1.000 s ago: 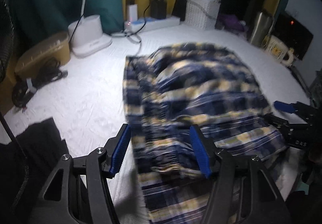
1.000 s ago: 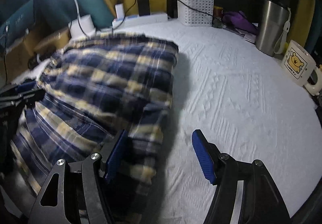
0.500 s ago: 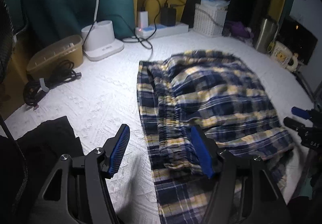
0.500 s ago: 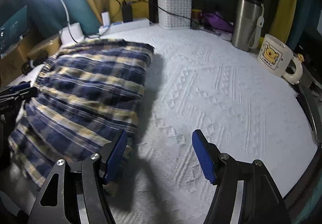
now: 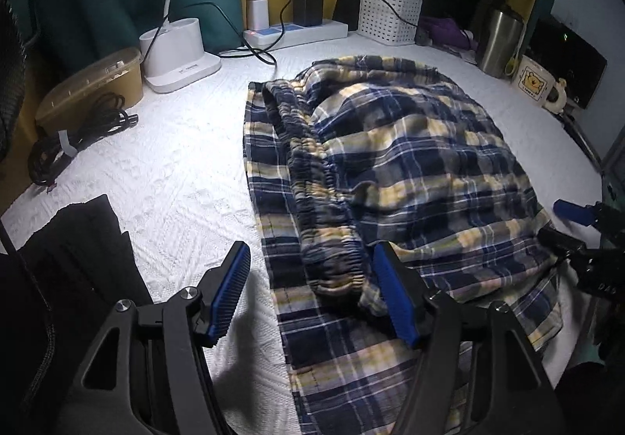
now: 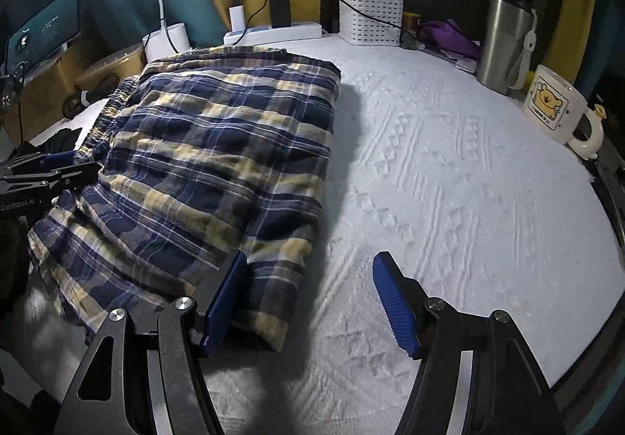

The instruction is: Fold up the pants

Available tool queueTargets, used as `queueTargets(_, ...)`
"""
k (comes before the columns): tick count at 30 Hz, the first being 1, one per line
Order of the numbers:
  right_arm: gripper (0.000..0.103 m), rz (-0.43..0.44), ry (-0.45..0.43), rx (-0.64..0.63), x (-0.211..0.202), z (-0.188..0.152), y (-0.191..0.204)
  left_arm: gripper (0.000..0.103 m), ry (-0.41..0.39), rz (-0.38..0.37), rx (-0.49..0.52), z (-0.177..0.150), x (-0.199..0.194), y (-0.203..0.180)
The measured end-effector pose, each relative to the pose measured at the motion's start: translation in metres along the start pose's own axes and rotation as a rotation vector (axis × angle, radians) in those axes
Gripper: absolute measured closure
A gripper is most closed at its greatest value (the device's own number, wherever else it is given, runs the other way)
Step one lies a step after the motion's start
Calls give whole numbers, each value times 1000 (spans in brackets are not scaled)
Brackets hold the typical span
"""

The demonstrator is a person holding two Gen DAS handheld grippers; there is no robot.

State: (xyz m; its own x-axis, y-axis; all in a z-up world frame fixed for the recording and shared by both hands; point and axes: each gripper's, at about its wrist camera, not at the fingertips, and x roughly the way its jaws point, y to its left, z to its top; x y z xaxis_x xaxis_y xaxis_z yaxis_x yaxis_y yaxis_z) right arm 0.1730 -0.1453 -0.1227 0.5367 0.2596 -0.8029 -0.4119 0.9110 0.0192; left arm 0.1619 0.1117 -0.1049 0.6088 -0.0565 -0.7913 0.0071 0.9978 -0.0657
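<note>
With both the left gripper [image 5: 312, 292] and right gripper [image 6: 308, 304] spread wide and empty, we pinch the pants [image 5: 410, 169] at their six o'clock hem evenly.

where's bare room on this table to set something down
Widest bare patch: white cloth between the plaid pants and the bear mug. A second lies left of the pants, before the lamp base and cable bundle. The back edge is crowded: power strip, basket, tumbler.
</note>
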Motion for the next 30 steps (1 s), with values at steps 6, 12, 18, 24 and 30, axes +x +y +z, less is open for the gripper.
queueTargets(6, 34, -4, -9, 7, -4, -6, -5, 33, -7, 29, 24, -2, -1, 2)
queueTargets(12, 34, -3, -14, 14, -8, -11, -11, 32, -4, 32, 22, -4, -1, 6)
queueTargets(18, 33, 3, -16, 26, -14, -16, -19, 32, 14, 6, -23, -9, -7, 12)
queueTargets(24, 32, -15, -29, 59, -22, -13, -35, 32, 19, -5, -66, -8, -17, 19)
queueTargets(30, 32, -22, -78, 107, -34, -1, -53, 32, -29, 14, -95, 7, -30, 23)
